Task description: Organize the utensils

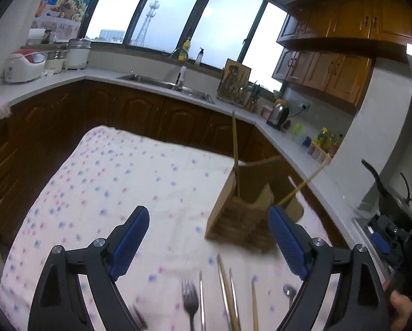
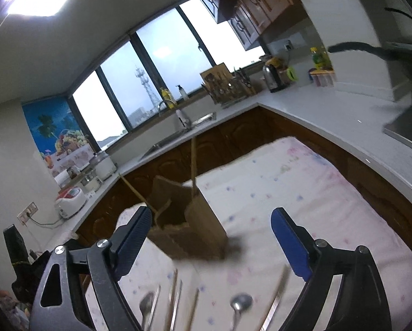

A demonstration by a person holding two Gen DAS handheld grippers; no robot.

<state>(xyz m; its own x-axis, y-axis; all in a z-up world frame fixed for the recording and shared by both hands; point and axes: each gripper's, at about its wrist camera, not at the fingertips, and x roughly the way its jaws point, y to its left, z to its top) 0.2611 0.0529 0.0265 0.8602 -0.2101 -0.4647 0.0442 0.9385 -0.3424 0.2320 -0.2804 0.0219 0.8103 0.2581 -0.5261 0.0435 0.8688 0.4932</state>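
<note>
A brown wooden utensil holder with open compartments (image 1: 244, 215) stands on the desk covered by a white cloth dotted in pink and blue (image 1: 109, 171), toward its right side in the left wrist view. Two thin bamboo chopsticks (image 1: 235, 149) rise from it, one nearly upright, the other leaning right. Near the cloth's front edge lie a dark metal fork (image 1: 190, 300), a small metal spoon (image 2: 240, 303) and more chopsticks, side by side. The left hand-held gripper (image 1: 208, 219) is spread wide and holds nothing. The right hand-held gripper (image 2: 211, 220) is likewise spread and holds nothing. Behind runs a white kitchen counter with a steel sink (image 1: 164, 82).
</note>
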